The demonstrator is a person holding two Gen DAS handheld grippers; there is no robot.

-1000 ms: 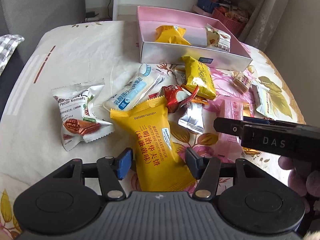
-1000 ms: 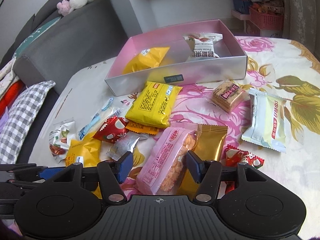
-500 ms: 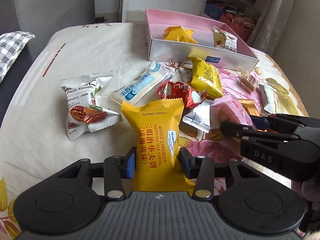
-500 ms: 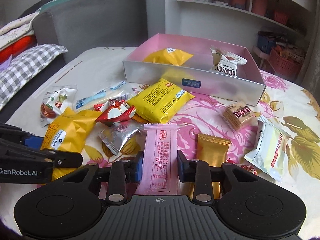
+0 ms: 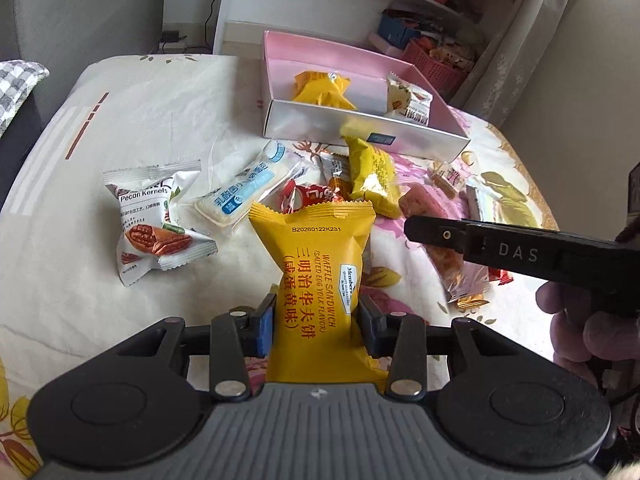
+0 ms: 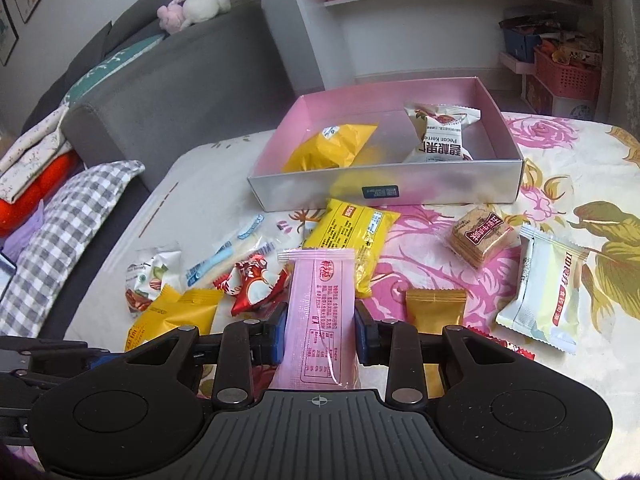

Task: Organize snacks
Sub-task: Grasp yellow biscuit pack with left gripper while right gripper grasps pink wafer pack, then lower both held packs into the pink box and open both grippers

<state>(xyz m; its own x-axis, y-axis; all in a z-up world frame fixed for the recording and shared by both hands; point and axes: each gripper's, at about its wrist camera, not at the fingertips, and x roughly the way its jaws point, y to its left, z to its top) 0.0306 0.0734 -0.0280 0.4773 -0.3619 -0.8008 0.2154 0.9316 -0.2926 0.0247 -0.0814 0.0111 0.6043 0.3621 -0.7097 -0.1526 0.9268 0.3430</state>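
Both jaws have just closed: left gripper pinches the yellow waffle packet, right gripper the pink packet; carry them level (no squeezing harder) over the pink box.

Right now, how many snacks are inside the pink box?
2. A yellow pack lies at the left of the box, and a white pecan pack stands toward the right. The near wall could hide something small behind it.

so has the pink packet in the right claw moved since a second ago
Yes. The pink packet lay flat beside the gold packet; now, clamped in the right claw, it stands lifted above the flowered cloth, its top toward the pink box.
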